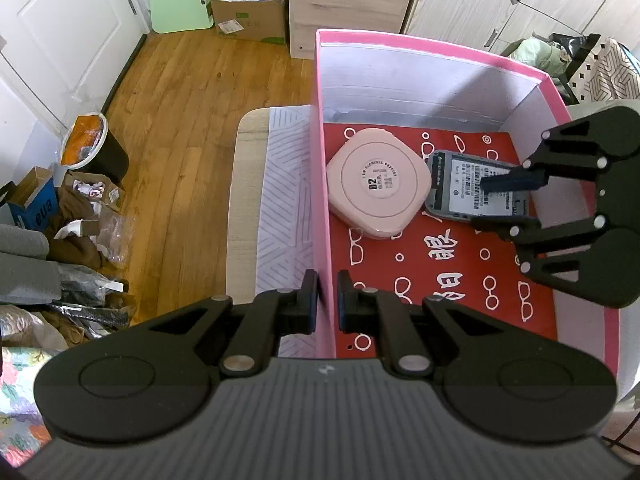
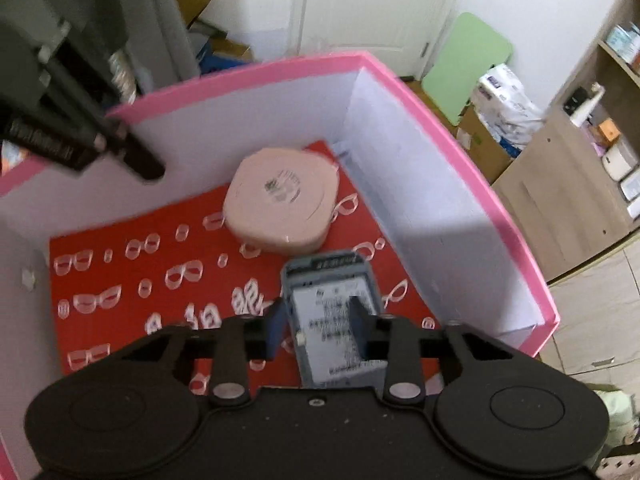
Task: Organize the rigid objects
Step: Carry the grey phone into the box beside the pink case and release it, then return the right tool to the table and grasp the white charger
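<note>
On pink compact (image 1: 379, 188), "02" label (image 1: 385, 187)

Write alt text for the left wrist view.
The left tongs pinch the near wall of a pink box. Inside lie a pink square case and a grey device, over which the right tongs hover.

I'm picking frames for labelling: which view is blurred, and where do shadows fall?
Left wrist view: sharp; printing on the rounded pink plastic case is legible, and a shadow crosses the pink cardboard box wall. Right wrist view: motion-smeared; the grey labelled device is unreadable.
</note>
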Demonstrator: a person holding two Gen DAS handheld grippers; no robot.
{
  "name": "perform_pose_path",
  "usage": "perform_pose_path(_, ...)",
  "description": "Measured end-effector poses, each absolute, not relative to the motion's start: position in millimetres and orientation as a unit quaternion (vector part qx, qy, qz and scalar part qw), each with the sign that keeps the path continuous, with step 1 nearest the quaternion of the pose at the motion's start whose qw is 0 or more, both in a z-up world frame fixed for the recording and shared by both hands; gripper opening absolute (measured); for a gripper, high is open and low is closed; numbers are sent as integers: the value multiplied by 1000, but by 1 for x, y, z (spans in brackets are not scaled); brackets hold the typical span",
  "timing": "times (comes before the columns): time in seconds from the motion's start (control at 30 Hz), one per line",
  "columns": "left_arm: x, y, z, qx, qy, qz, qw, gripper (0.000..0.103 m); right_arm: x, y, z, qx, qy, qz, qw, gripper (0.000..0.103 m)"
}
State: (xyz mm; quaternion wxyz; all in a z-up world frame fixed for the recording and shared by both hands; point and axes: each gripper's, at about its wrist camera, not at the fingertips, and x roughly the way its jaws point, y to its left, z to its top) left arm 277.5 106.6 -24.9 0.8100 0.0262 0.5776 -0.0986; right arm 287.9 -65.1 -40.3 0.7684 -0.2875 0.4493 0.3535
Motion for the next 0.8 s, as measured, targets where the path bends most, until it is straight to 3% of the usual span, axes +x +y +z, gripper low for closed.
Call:
perform_pose_path(0.2,276,103,-23,38,576,-103,810,10,288,-57,-47,-340,414,330,778,29)
perform_pose_path(0.57,272,104,-24,37,567,-101,817,9,244,-155,29,-99,343,305,883,37)
perform_pose_path(0.8,270,103,-27,32,552,-84,829,8,213,-208,-14,-49,347,240,905,40)
